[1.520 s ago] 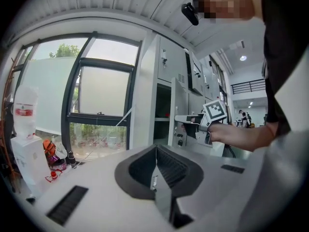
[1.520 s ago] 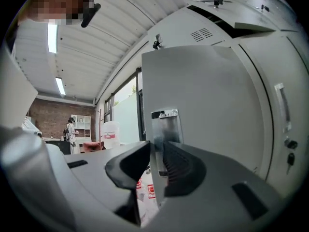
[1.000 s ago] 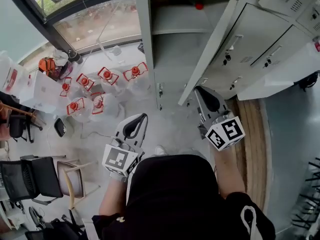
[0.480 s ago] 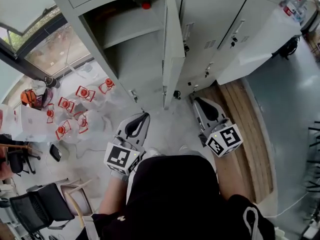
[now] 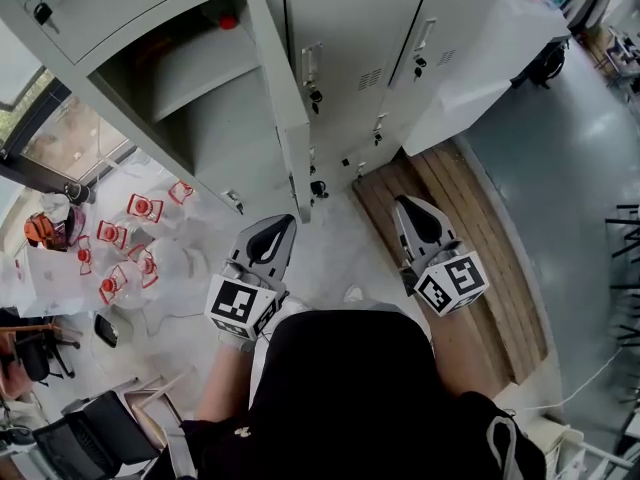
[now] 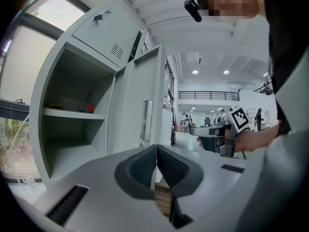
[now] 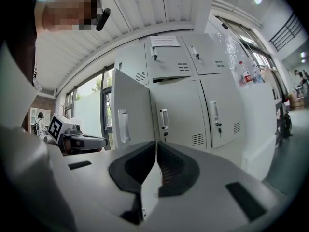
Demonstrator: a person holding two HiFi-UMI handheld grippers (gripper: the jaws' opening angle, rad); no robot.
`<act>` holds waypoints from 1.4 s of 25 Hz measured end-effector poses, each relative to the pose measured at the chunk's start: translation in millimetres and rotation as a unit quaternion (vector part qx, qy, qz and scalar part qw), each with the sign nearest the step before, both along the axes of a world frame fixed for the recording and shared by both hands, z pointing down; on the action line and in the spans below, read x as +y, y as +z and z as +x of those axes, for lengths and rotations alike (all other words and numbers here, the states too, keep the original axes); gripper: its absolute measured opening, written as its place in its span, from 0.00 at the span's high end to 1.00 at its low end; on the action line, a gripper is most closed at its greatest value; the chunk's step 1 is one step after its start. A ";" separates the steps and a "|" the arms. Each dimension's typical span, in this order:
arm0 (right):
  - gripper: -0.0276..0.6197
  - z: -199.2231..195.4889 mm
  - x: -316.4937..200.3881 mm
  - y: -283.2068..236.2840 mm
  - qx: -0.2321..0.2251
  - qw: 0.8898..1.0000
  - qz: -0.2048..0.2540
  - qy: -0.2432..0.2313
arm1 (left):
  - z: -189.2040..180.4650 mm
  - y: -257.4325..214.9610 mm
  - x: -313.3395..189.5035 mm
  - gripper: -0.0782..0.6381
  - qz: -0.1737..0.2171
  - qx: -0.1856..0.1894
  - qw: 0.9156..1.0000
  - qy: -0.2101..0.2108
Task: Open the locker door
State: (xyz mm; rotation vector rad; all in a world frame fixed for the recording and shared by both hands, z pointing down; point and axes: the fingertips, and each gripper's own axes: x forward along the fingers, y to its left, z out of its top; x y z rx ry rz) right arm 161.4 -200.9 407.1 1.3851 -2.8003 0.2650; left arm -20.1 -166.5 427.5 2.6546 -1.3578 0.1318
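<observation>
Fingers of the left gripper are clenched together with nothing between them, and the fingers of the right gripper are pressed together in the same way, also empty. Both grippers are held low in front of the person and both point toward the lockers. Neither one touches anything.

The floor is grey and speckled. On it, under the right gripper, lies a platform of wooden planks that reaches the foot of the lockers. To the left is a large window. Below the window, clear bottles with red caps stand in a group on the floor, and dark chairs are at the lower left.

The locker door stands open. It is hinged on the right side of its compartment and swung out toward the person, roughly square to the locker front, so the head view sees it almost edge-on. Its long axis is upright. Its lower end is near the left gripper but apart from it.

The door is plain light grey metal with a narrow upright handle plate. Inside the compartment there is one shelf, and a small red thing lies on it. The neighbouring doors are closed, with handles, vents and keys.
</observation>
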 end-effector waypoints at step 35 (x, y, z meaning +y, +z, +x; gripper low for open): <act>0.90 12.8 -24.1 9.1 -0.005 1.000 -0.006 -0.004 | 31.9 6.2 -33.7 0.86 -0.015 -0.008 1.000 0.007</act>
